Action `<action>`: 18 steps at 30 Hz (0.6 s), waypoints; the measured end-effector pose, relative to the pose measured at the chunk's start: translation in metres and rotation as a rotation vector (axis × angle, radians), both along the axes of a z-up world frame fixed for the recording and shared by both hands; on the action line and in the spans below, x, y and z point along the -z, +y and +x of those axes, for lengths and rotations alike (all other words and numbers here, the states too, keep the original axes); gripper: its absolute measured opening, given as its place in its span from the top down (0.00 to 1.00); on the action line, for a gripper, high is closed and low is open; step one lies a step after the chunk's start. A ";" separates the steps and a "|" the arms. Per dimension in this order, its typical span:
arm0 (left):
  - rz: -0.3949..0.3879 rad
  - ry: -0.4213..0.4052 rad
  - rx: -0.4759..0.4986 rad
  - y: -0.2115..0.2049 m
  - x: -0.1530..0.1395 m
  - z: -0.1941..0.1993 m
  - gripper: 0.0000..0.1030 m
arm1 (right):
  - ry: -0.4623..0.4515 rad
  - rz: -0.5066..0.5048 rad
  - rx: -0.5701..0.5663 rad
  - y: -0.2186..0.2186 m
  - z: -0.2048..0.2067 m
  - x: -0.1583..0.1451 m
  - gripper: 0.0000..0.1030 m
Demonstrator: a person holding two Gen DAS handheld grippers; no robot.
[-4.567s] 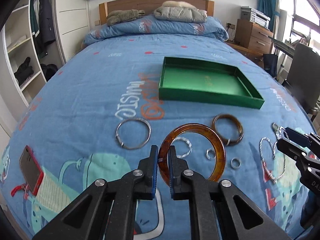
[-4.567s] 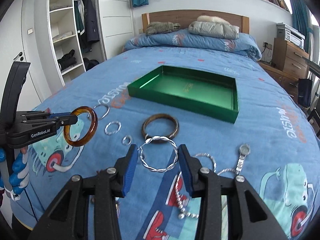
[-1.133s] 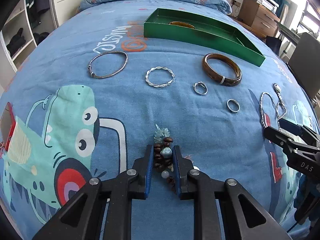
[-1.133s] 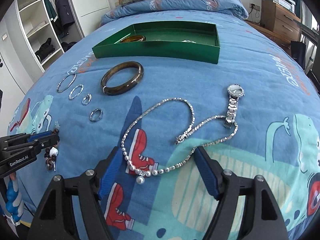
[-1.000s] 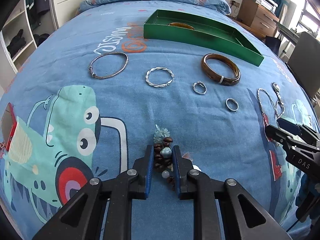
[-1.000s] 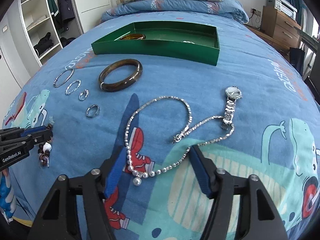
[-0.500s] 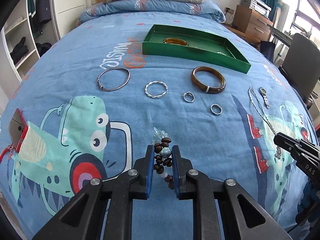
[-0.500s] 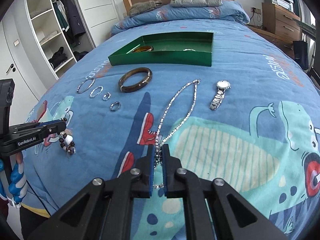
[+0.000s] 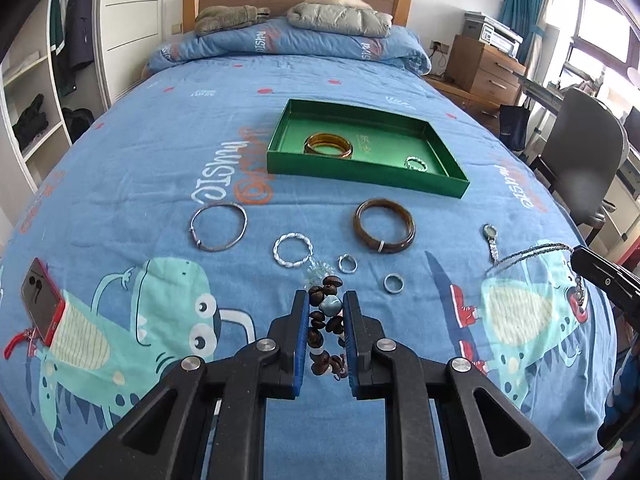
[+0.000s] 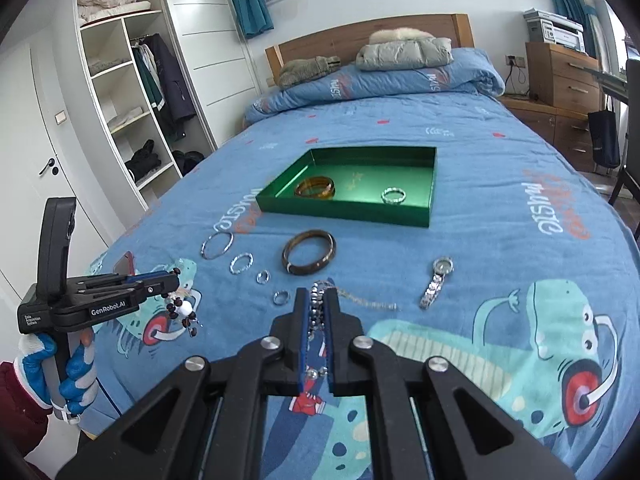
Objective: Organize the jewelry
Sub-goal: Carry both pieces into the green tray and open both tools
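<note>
The bed [image 9: 120, 168], under its blue cartoon cover, carries everything here. Up the middle lies the green tray [image 9: 436, 148], and inside it sit an amber bangle [image 9: 328, 145] toward its left and a small twisted silver ring [image 9: 416, 164] toward its right. And the claws: the left claw [image 9: 326, 306] is nearly closed, pinching a brown beaded bracelet [image 9: 326, 320] with a pale blue bead, lifted clear of the cover. The right claw [image 10: 318, 300] is pressed tight on a silver necklace [image 10: 360, 300], whose chain trails off the fingertips down to the cover. Loose on the bed before the tray: a dark brown bangle [image 9: 384, 231], a thin silver bangle [image 9: 218, 226], a twisted silver bracelet [image 9: 293, 250], a wristwatch [image 9: 491, 238], and two small rings [image 9: 347, 263] near the beads.
</note>
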State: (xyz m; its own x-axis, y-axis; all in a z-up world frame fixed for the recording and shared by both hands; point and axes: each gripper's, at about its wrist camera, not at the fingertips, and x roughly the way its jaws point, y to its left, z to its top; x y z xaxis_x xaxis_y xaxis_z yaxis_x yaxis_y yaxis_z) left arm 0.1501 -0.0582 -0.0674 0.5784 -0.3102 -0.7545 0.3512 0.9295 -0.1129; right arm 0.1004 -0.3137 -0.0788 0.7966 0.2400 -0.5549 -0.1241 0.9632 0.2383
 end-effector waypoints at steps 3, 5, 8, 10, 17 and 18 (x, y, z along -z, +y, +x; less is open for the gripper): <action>-0.025 -0.010 0.017 -0.009 -0.015 0.018 0.84 | -0.040 0.001 0.005 -0.004 0.015 -0.021 0.94; -0.035 -0.022 0.031 -0.019 -0.025 0.033 0.84 | -0.065 -0.004 0.009 -0.007 0.032 -0.033 0.94; -0.051 -0.042 0.052 -0.040 -0.040 0.063 0.84 | -0.100 -0.014 0.023 -0.013 0.065 -0.051 0.94; -0.054 -0.060 0.068 -0.057 -0.050 0.087 0.84 | -0.122 -0.024 0.035 -0.018 0.092 -0.061 0.94; -0.059 -0.051 0.097 -0.124 -0.052 0.192 0.84 | -0.119 -0.116 0.068 -0.030 0.201 -0.056 0.94; -0.058 -0.044 0.100 -0.134 -0.048 0.206 0.84 | -0.102 -0.139 0.063 -0.029 0.216 -0.046 0.94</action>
State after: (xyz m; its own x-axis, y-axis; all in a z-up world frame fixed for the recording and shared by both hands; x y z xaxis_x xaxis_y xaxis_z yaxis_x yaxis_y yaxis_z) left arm 0.3559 -0.1921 -0.0194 0.5748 -0.4104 -0.7080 0.4475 0.8820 -0.1479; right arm 0.3159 -0.3427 -0.0331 0.8616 0.1144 -0.4945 -0.0791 0.9926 0.0917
